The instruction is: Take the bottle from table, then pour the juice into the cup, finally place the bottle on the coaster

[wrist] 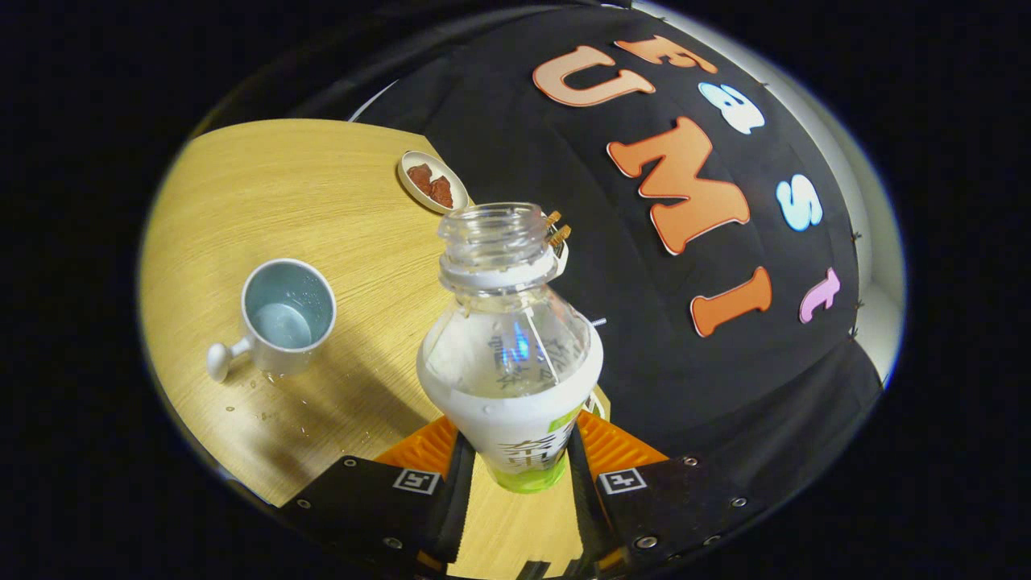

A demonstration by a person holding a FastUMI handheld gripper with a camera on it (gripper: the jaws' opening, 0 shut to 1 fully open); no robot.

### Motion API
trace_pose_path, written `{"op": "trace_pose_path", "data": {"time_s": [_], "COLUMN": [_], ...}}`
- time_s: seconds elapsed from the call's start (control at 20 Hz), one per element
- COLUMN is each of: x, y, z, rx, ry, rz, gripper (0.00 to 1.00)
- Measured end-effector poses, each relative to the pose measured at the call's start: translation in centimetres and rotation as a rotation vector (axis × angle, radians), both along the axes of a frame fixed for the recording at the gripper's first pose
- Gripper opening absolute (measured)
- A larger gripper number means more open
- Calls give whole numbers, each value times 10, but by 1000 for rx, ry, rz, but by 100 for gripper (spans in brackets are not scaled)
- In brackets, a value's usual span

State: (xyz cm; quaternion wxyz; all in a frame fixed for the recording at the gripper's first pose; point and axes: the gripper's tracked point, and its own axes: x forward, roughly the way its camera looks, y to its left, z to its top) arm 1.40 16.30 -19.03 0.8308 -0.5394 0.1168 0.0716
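Gripper view puts the bottle (511,346) squarely between your fingers, so the gripper (513,459) is closed on its labelled lower body, both fingers pressing its sides. It is lifted clear of the table (322,185). Its cap is off, the open neck points up and away from you with a slight lean, and the clear shoulder looks mostly empty, though how much liquid remains is hard to tell. The relation that matters is the cup (283,316): it stands upright on the table well off to the left of the bottle and lower than its mouth, handle toward the near table edge, with a pale pool already showing in the bottom. Droplets (266,411) lie on the wood just beside it — a sign the pour may be largely done. If more juice is wanted, your tilt goes leftward across open wood, with nothing in between. Beyond the bottle's neck sits a small dish (433,182) holding something reddish-brown, near the table's far edge — possibly the coaster, though I cannot tell. Small pegs (556,227) show just behind the neck.
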Motion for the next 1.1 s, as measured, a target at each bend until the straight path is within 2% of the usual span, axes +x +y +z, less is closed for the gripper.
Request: {"op": "trace_pose_path", "data": {"time_s": [0.7, 1.1], "x": [13, 18], "y": [16, 18], "z": [6, 8], "rx": [-349, -484], "ry": [-113, -149], "rz": [116, 156], "gripper": [57, 57]}}
